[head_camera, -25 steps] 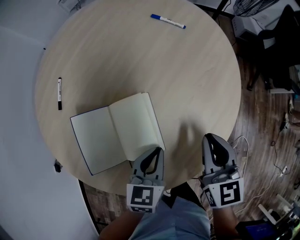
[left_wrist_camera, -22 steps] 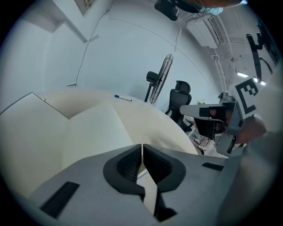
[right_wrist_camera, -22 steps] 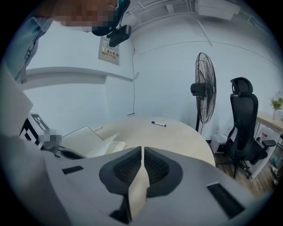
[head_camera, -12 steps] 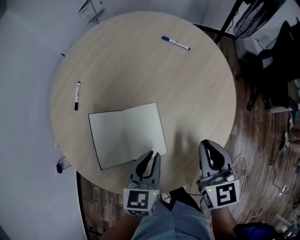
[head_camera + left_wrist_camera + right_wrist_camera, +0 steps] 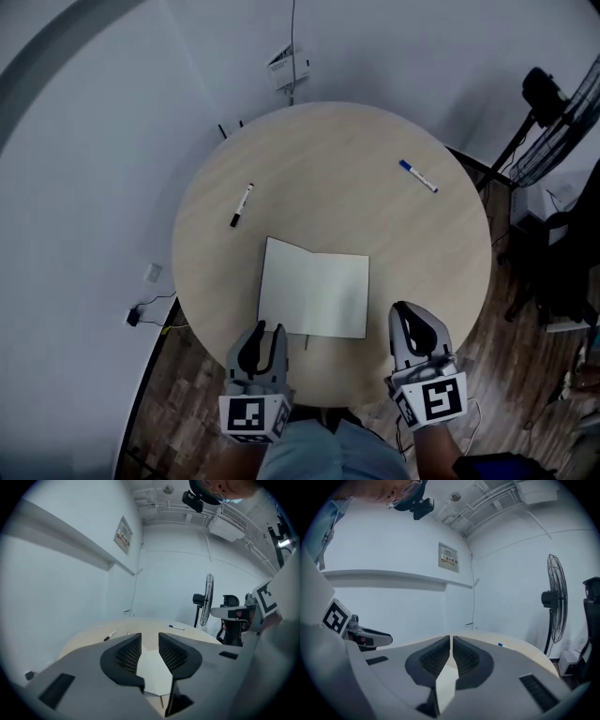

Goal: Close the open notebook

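"White pages were shown face up: the open notebook [image 5: 314,286] was laid flat on the round wooden table [image 5: 309,150], close to the edge nearest the person."

"And how were the grippers placed?"

"Both were held at that near edge, clear of the notebook. The left gripper [image 5: 265,330] was pointed towards the notebook's near left corner. Its jaws had just been opening and were parted a little, with nothing caught between them. The right gripper [image 5: 410,314] was kept just right of the notebook, its jaws drawn together to a thin slit, and nothing was held."

"Was anything else laid out?"

"A black marker [image 5: 242,205] was set beyond the notebook to the left, and a blue marker [image 5: 417,176] farther off to the right. Both were well apart from it."
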The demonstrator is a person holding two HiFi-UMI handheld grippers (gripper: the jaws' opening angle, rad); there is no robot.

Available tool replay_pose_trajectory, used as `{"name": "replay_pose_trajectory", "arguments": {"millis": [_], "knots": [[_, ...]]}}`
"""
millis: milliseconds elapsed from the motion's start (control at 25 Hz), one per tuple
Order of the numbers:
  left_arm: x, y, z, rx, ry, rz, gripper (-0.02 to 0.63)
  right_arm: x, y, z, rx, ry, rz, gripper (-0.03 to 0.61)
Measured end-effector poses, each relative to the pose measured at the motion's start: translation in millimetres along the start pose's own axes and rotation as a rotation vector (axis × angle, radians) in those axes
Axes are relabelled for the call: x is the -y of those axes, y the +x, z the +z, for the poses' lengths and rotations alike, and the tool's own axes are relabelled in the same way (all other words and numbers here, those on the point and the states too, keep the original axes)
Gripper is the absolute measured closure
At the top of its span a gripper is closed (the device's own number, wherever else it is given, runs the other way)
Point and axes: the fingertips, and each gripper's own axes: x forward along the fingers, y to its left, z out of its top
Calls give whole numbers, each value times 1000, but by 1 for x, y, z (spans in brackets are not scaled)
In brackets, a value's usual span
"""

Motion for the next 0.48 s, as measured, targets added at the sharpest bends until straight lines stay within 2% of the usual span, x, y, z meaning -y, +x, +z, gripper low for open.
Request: {"name": "replay_pose_trajectory", "arguments": {"millis": [120,200,320,480], "knots": [[-28,-12,-3,18,-30,52,497,-23,14,4,7,-2,53,529],[-41,-13,-11,15,-55,66,466,-35,24,0,-4,-1,78,529],[-53,-1,-32,-26,-104,34,373,-48,44,-13,-43,-7,95,529],[-67,32,-66,-91,-179,-27,342,-52,81,-34,-93,-16,94,529]]}}
